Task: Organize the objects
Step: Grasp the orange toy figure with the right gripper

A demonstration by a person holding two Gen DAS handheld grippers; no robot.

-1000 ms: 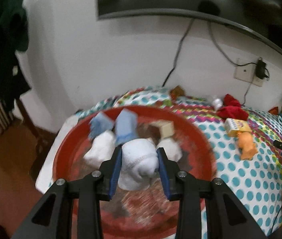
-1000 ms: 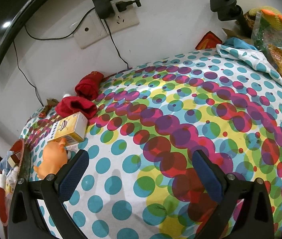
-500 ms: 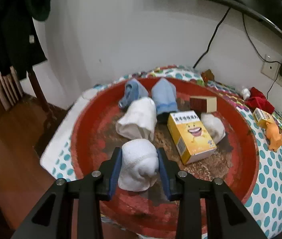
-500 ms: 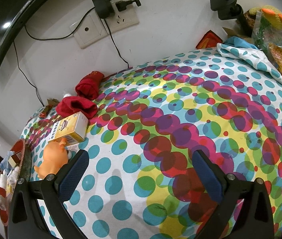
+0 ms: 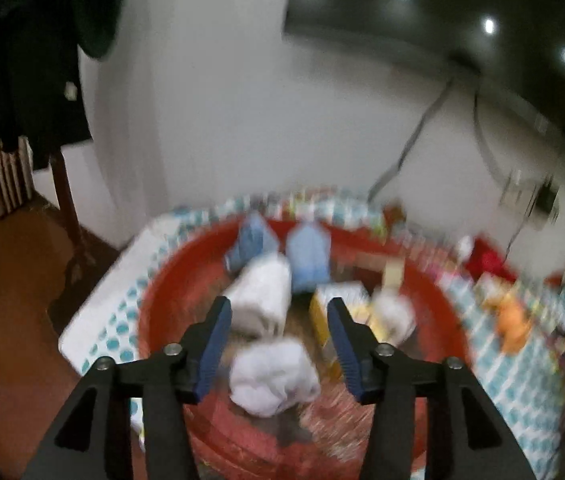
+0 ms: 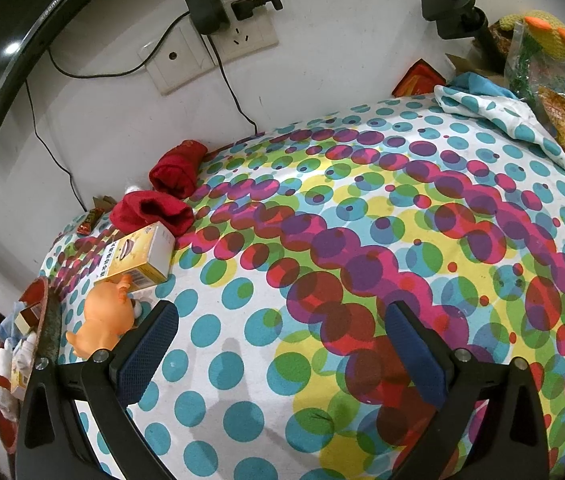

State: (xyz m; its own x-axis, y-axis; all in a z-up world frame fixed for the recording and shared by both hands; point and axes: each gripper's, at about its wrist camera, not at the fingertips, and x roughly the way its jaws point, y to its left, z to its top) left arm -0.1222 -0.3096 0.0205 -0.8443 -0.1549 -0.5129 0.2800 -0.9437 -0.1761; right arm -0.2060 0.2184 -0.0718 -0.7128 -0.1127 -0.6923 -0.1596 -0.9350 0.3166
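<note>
Left claw (image 5: 278, 322) opening, white sock (image 5: 272, 376) loose | right claw (image 6: 282, 324) spread, empty

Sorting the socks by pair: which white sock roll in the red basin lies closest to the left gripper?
The white roll lying between the opening left gripper fingers, untouched by the pads. The other white roll lies farther back, beside the blue socks.

White sock (image 5: 272, 376), red tray (image 5: 162, 304), polka-dot cloth (image 6: 362, 240), orange toy (image 6: 102, 320), red socks (image 6: 150, 212)

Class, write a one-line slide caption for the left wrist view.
Left tool opening over a white rolled sock lying in the red tray, beside more socks and boxes.
</note>
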